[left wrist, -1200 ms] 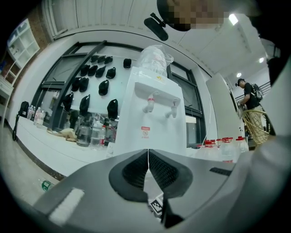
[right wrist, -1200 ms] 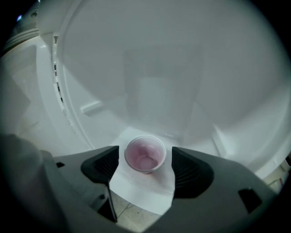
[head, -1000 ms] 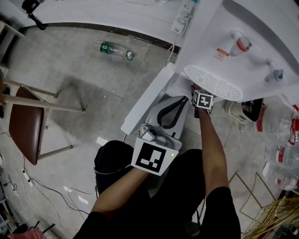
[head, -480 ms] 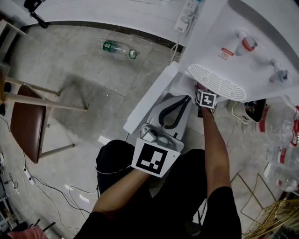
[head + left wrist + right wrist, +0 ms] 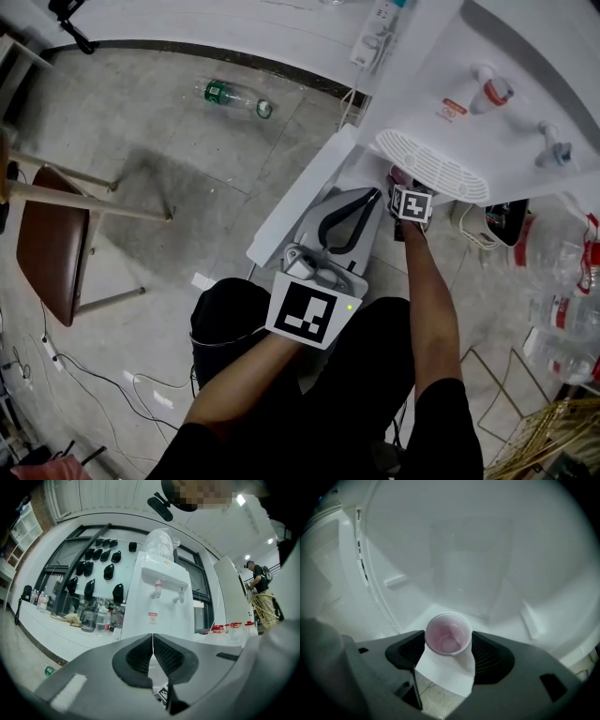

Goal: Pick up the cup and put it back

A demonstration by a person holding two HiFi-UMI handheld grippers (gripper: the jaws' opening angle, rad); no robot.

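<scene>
Already the right hand-held gripper (image 5: 448, 645), its jaws just closed and clamped on the cup (image 5: 448, 633), may crumple it by squeezing harder; the left hand-held gripper (image 5: 153, 644) idles, jaws together.

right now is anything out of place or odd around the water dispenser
Yes: a plastic bottle with a green label lies on its side on the floor, off to one side of the water dispenser, like litter.
</scene>
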